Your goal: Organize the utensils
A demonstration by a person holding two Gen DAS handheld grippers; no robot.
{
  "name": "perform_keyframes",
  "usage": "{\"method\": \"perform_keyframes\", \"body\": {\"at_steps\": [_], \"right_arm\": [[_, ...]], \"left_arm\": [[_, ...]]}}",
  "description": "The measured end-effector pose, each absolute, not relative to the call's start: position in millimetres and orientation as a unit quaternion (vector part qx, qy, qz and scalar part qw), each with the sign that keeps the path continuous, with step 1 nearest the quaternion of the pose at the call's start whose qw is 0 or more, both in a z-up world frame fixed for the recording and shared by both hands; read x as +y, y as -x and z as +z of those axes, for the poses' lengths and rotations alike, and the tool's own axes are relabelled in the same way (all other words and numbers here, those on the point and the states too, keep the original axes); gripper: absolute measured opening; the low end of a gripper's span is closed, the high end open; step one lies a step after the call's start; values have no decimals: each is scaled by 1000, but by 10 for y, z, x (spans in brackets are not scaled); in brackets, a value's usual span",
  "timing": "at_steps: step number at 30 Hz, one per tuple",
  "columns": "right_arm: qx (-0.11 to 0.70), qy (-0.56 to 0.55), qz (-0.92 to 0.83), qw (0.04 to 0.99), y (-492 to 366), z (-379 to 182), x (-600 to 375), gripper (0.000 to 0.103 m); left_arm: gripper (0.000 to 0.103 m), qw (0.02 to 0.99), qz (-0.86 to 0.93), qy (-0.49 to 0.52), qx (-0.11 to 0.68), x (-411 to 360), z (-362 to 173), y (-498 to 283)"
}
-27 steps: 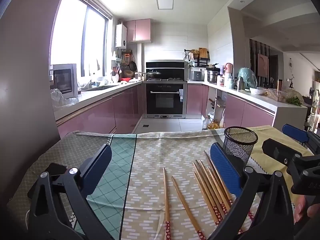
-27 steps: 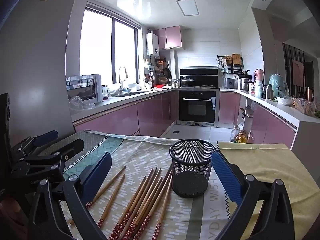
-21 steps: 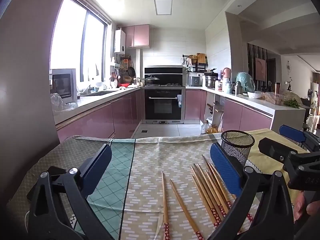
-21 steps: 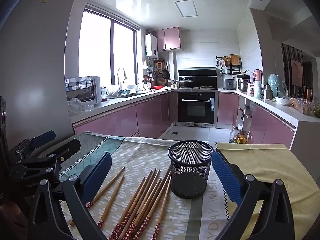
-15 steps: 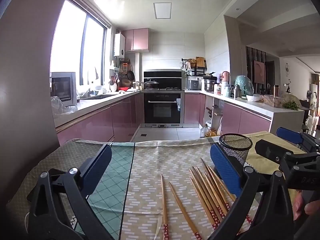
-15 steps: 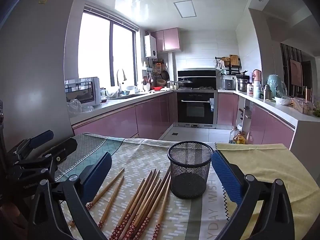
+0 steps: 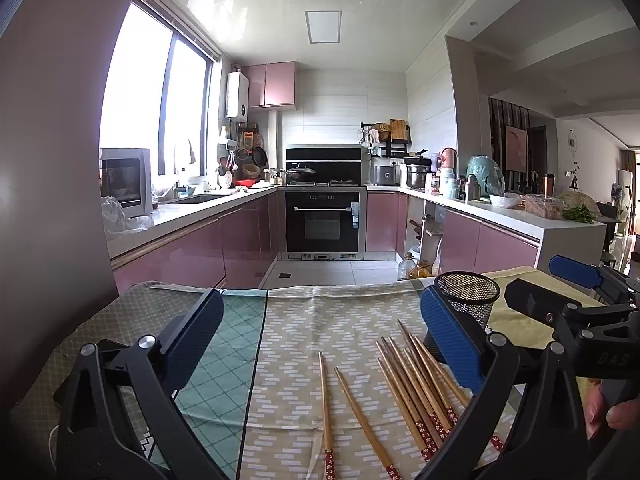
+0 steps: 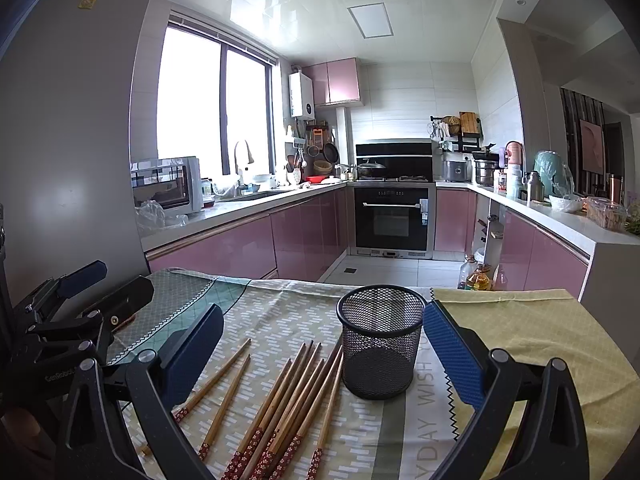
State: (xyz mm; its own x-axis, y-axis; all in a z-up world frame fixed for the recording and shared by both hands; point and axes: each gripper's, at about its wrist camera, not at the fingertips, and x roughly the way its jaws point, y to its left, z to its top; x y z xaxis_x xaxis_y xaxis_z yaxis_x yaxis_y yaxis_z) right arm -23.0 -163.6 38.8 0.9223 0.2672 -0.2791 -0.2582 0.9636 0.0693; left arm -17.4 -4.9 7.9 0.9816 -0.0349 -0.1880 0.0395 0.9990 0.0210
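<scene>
On the patterned tablecloth the red-tipped wooden chopsticks are lying beside the black mesh cup; you are levelling both views, left gripper and right gripper gaping wide, holding nothing; gathering is yet to begin.

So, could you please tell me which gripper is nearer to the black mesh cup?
Right. The right gripper has the mesh cup upright just ahead, inside its open jaws' span. The left gripper sits further left, the cup beyond its right finger.
</scene>
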Motion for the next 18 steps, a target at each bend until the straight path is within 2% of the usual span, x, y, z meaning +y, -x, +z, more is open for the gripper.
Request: {"method": "perform_keyframes", "body": {"at_steps": [18], "right_arm": [[145,-23,131,981,188,326,-1621,97]], "left_arm": [[97,995,-19,-13,95,-52,75,199]]}}
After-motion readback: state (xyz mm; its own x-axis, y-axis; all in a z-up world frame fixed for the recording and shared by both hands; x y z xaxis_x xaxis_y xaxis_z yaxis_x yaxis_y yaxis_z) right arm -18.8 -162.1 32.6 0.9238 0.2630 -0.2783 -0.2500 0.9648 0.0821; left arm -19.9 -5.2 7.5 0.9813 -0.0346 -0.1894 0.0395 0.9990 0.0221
